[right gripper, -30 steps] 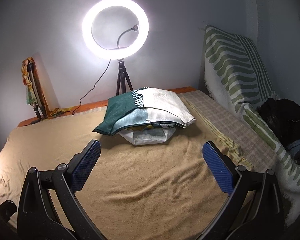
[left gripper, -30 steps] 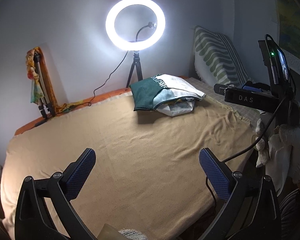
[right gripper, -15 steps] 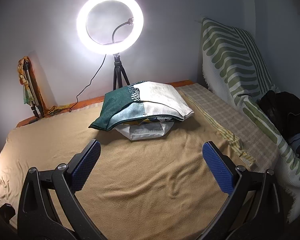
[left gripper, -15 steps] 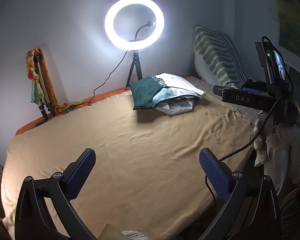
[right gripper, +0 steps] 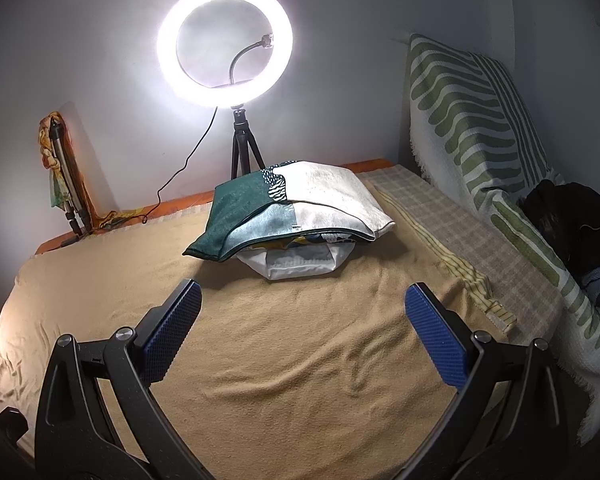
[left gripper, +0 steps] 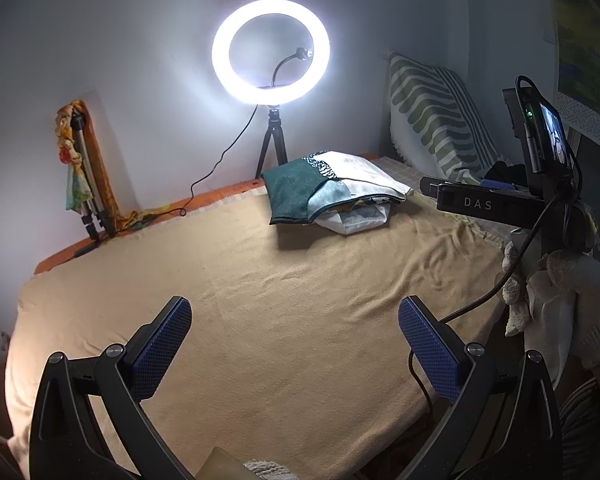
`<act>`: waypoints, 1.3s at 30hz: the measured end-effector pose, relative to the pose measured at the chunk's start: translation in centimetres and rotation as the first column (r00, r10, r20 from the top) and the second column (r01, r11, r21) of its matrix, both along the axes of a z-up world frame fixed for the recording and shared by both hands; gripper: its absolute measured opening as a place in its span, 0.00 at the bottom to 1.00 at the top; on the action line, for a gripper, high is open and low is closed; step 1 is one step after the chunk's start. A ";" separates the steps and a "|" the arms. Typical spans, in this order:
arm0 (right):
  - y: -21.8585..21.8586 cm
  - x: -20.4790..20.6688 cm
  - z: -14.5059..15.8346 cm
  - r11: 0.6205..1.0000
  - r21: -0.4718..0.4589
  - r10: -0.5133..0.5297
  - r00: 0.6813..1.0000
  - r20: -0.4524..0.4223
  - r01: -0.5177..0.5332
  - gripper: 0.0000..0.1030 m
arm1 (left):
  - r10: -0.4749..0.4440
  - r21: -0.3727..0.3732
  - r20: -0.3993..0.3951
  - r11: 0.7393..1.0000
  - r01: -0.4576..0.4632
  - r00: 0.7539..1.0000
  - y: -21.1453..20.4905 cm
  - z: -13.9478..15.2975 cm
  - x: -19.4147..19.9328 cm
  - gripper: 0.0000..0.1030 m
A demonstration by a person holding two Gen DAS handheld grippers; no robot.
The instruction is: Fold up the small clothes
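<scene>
Both the left gripper (left gripper: 294,334) and right gripper (right gripper: 302,322) are held spread apart, gripping nothing, above the tan blanket (right gripper: 300,360). The pile of clothes (right gripper: 288,216) is seen near the bed's far edge, before the ring light (right gripper: 224,40).

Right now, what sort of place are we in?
Probably a bedroom set up for filming: a bed under a tan blanket, a lit ring light on a tripod, and stacked clothes.
</scene>
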State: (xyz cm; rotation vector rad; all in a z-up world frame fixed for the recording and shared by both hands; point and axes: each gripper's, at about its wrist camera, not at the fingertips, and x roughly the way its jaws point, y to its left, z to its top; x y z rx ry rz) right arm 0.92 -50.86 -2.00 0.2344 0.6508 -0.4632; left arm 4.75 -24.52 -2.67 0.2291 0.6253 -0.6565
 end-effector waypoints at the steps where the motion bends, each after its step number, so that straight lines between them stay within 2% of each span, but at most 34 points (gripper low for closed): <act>1: 0.0 0.0 0.0 1.000 0.001 0.000 1.000 0.000 0.000 1.00 | 0.000 -0.001 0.001 1.000 0.000 1.000 0.0 0.1 0.0 1.00; 39: 1.0 0.5 -0.2 1.000 -0.002 0.016 1.000 -0.006 -0.016 1.00 | 0.013 -0.011 0.001 1.000 -0.013 1.000 0.7 0.5 0.1 1.00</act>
